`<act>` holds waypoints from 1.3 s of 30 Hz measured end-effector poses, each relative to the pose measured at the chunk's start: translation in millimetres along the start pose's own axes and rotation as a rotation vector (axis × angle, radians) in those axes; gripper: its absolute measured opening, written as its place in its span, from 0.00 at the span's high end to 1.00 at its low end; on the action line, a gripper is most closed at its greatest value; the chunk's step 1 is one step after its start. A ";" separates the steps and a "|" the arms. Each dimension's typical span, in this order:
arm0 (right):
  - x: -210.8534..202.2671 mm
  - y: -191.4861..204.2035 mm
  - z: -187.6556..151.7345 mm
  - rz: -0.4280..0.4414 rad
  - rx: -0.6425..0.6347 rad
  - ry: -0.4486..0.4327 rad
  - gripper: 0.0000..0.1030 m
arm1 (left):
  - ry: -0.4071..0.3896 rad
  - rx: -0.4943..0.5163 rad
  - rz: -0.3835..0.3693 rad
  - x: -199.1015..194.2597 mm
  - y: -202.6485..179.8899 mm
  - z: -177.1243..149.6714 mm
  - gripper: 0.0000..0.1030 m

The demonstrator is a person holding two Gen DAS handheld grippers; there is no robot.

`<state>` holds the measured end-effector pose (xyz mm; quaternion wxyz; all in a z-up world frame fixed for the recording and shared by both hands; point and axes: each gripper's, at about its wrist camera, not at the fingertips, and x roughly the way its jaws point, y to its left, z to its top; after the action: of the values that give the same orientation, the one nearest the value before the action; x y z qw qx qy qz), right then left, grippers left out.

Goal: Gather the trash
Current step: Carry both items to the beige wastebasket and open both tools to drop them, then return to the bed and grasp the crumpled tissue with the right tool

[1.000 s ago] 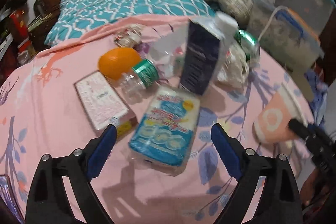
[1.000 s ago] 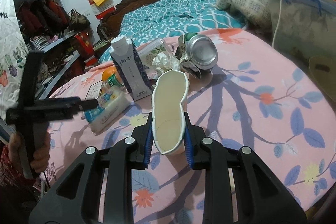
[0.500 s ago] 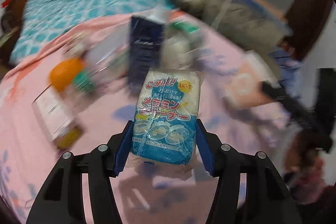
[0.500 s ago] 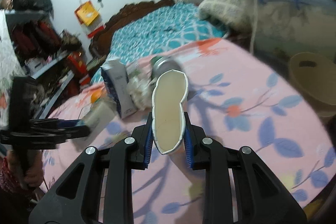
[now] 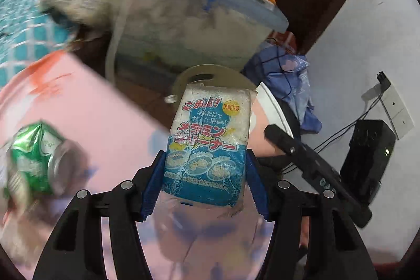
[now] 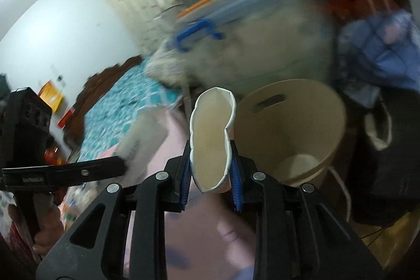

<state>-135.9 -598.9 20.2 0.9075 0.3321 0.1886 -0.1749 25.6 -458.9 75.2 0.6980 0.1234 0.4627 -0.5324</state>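
Between the blue pads of the left gripper (image 5: 206, 184), jaws clamped on its lower sides, a sponge packet (image 5: 207, 146) stands upright, printed in red and blue Japanese script above three round pictures. At nine o'clock in that view a crushed green can (image 5: 39, 156) lies on the pink floral cloth (image 5: 105, 117). Only the right wrist view shows the right gripper (image 6: 210, 175) squeezing a flattened paper cup (image 6: 211, 141), mouth toward the lens. Beyond it at two o'clock stands a tan bin (image 6: 315, 122), open; farther off, a blurred storage box (image 6: 262, 43) with blue handle.
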 end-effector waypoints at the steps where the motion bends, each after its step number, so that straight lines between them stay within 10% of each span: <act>1: 4.4 -10.9 4.3 -0.015 0.010 -0.001 0.73 | 0.006 0.001 -0.001 12.3 -4.9 5.3 0.45; 5: 29.0 -38.0 14.5 -0.068 0.036 0.026 0.69 | 0.038 -0.024 0.029 68.5 -12.6 27.5 0.40; 9: 32.8 -59.9 11.2 -0.075 0.113 0.022 0.32 | 0.084 -0.050 0.060 103.1 -12.8 38.2 0.22; 13: 22.7 -66.4 15.1 -0.091 0.138 -0.034 0.29 | 0.088 -0.084 0.092 100.7 -4.9 38.4 0.17; 27: 10.2 64.5 -10.8 0.213 -0.050 0.080 0.48 | -0.194 -0.179 0.141 -109.4 59.3 -83.6 0.17; 39: 65.7 232.8 -106.1 0.351 -0.346 0.346 0.43 | -0.317 -0.710 0.664 -287.6 217.7 -262.4 0.16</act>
<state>0.2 -373.4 39.9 0.9214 0.2248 0.3070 0.0786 75.8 -15.9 87.0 0.8901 -0.0631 0.4393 -0.1038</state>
